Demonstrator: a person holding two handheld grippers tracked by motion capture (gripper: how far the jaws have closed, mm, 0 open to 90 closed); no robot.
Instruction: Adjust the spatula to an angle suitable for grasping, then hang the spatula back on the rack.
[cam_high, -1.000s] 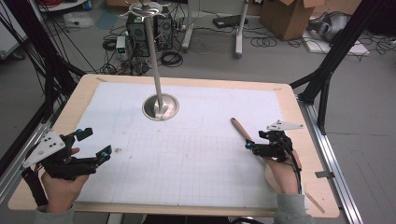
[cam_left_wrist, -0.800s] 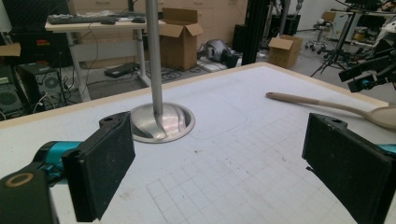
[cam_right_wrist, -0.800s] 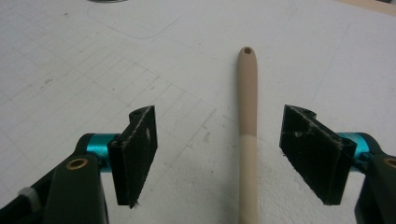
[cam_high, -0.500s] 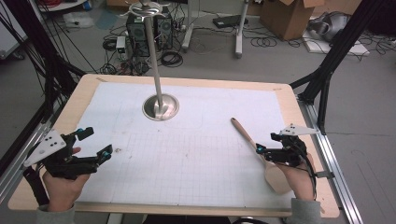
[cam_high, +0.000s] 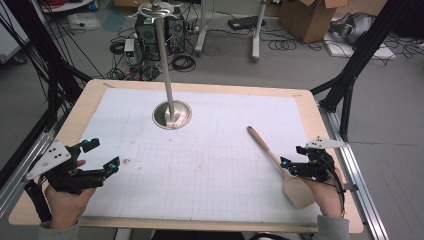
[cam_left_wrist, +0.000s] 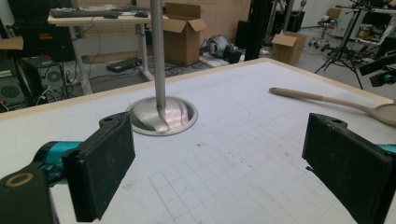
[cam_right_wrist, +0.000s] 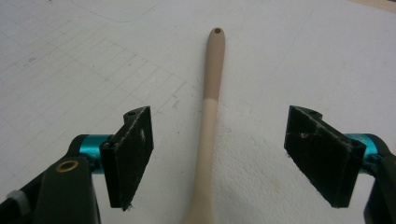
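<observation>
A wooden spoon (cam_high: 272, 159) lies flat on the white gridded mat (cam_high: 210, 165) at the right, with its bowl toward the near edge. My right gripper (cam_high: 292, 155) hovers at the spoon's neck. In the right gripper view the handle (cam_right_wrist: 210, 107) runs away between the pads (cam_right_wrist: 133, 154), which stand well clear of it. These jaws have just been opening, and my right gripper (cam_right_wrist: 219, 140) is open. My left gripper (cam_high: 103, 153) rests open at the mat's near left with nothing between its fingers (cam_left_wrist: 105, 168). A metal stand (cam_high: 172, 114) rises at the back centre.
The stand's round steel base (cam_left_wrist: 161, 116) and thin pole (cam_left_wrist: 158, 51) sit ahead of the left gripper. The wooden table rim (cam_high: 320, 115) frames the mat. Boxes, cables and black frame legs stand on the floor beyond.
My right hand has drawn right and toward the near edge, uncovering the spoon's bowl. The spoon lies in the same place. My left hand has kept still.
</observation>
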